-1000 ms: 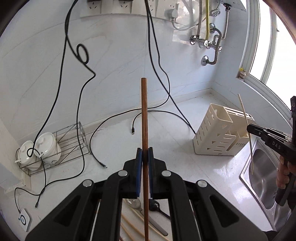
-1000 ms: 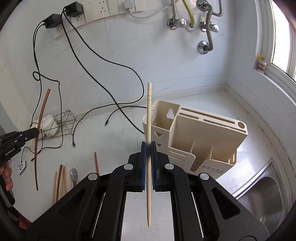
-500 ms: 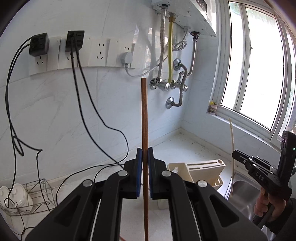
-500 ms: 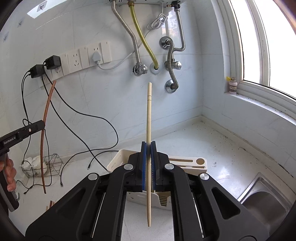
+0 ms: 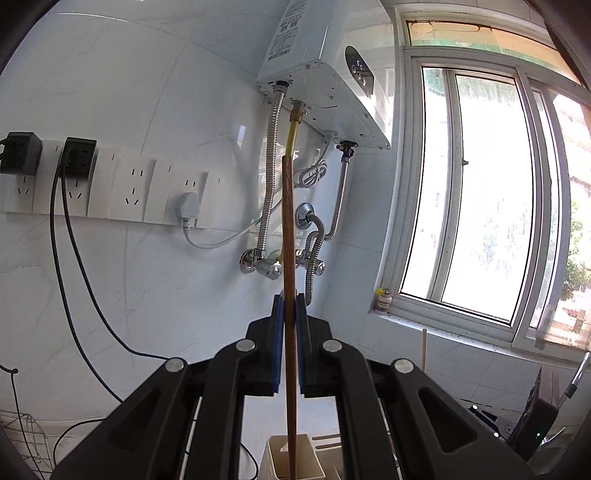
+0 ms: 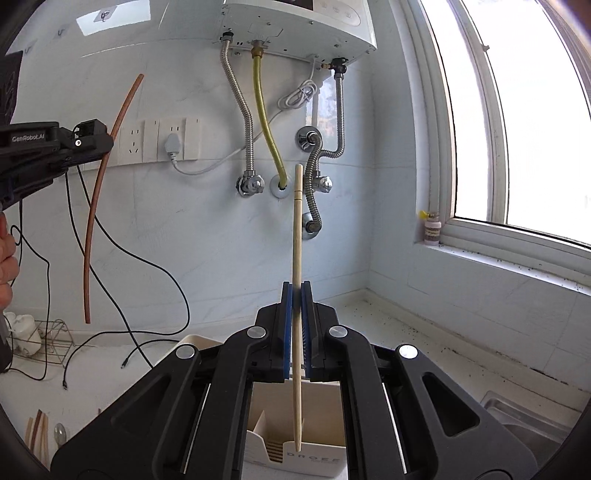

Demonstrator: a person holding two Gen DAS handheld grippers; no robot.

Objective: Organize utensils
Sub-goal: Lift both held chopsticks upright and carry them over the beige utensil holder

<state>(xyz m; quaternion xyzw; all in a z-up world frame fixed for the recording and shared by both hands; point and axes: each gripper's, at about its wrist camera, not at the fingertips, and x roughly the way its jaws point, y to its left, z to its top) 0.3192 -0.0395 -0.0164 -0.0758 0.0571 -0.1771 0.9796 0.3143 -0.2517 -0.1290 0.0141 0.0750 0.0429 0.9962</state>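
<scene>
My left gripper [image 5: 290, 306] is shut on a dark brown chopstick [image 5: 289, 229] held upright; its lower end hangs over a compartment of the cream utensil holder [image 5: 277, 456] at the bottom edge. My right gripper [image 6: 296, 295] is shut on a pale wooden chopstick [image 6: 297, 229], also upright, its tip above the cream utensil holder [image 6: 271, 417]. The right wrist view also shows the left gripper [image 6: 96, 142] at upper left with the brown chopstick [image 6: 92, 229]. The pale chopstick's top [image 5: 424, 350] shows in the left wrist view.
A water heater [image 6: 299, 26] with hoses hangs on the wall ahead. Sockets [image 5: 125, 192] and black cables [image 6: 110, 266] are on the left. A window [image 5: 480, 192] is at right, a sink [image 6: 524, 413] below it. Loose chopsticks and a spoon [image 6: 59, 432] lie at lower left beside a wire rack [image 6: 51, 343].
Both grippers have tilted and risen, so the views swung from the counter up to the wall and water heater. The utensil holder now sits directly below both held chopsticks.
</scene>
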